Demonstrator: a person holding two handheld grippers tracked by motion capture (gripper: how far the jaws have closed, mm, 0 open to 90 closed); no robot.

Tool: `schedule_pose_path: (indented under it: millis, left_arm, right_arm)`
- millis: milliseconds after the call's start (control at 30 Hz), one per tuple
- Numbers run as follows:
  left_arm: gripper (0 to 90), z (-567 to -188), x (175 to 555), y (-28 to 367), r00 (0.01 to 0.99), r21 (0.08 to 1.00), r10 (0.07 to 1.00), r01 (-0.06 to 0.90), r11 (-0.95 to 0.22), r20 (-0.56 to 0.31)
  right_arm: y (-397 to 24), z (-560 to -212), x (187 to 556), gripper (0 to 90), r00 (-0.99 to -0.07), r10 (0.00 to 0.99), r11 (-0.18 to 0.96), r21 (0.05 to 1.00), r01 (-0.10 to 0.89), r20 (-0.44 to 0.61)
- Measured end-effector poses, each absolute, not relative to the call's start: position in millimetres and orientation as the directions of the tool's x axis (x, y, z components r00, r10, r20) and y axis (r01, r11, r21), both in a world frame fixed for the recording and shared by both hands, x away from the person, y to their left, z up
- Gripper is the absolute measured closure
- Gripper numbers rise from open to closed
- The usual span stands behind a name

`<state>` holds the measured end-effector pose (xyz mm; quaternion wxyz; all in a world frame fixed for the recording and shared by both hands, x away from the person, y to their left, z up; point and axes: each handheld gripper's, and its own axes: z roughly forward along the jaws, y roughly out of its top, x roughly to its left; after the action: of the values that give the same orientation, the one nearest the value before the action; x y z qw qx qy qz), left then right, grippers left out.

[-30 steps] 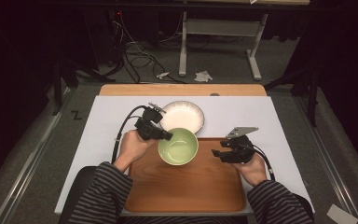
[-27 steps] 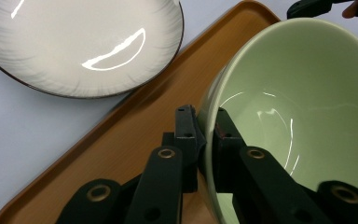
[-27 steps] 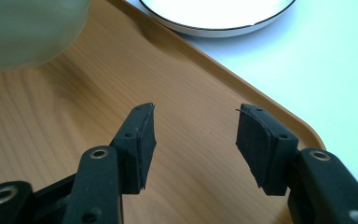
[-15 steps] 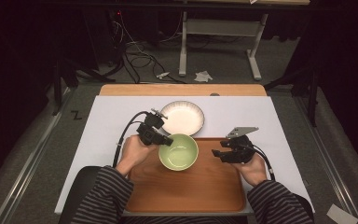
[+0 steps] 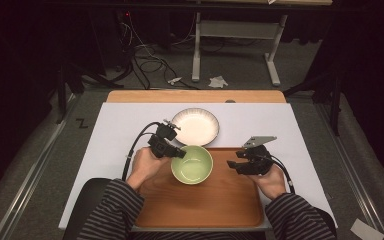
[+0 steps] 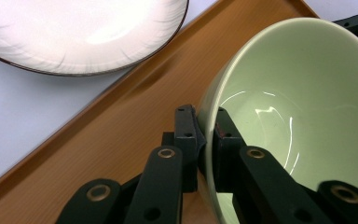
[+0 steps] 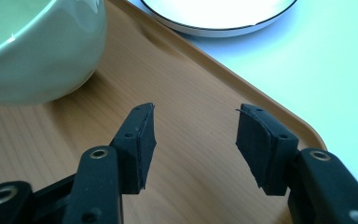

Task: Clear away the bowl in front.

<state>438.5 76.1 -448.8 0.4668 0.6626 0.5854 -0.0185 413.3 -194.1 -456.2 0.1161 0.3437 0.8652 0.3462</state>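
Green bowl, shown on the far part of the wooden tray, just in front of the white plate, which lies on the white table cover beyond the tray's far edge. The bowl is gripped at its left rim by the left gripper: in the left gripper view, one jaw is seen inside the bowl and the other outside, with the rim wall pinched between them. Whether the bowl's base is resting on the tray or is held slightly above it cannot be told. The transfer of the bowl onto the tray is judged to be nearly complete; release of the rim and, presumably, handling of the plate are judged to be left. The left forearm is brought in from the lower left, with the hand beside the bowl and the gripper pointed toward it. The right gripper is held low over the tray's right part, jaws apart and nothing between them, as shown in the right gripper view; it is aimed toward the bowl.
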Motion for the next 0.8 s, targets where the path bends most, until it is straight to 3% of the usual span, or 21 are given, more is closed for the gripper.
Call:
schedule_pose_path:
  millis: [800]
  left_arm:
    - [84.1, -464.3, 437.8, 67.1, 0.302, 0.558, 0.76, 0.824, 0.095, -0.575]
  right_arm:
    - [-194.6, -454.9, 412.4, 48.8, -0.734, 0.678, 0.521, 0.684, 0.511, 0.031]
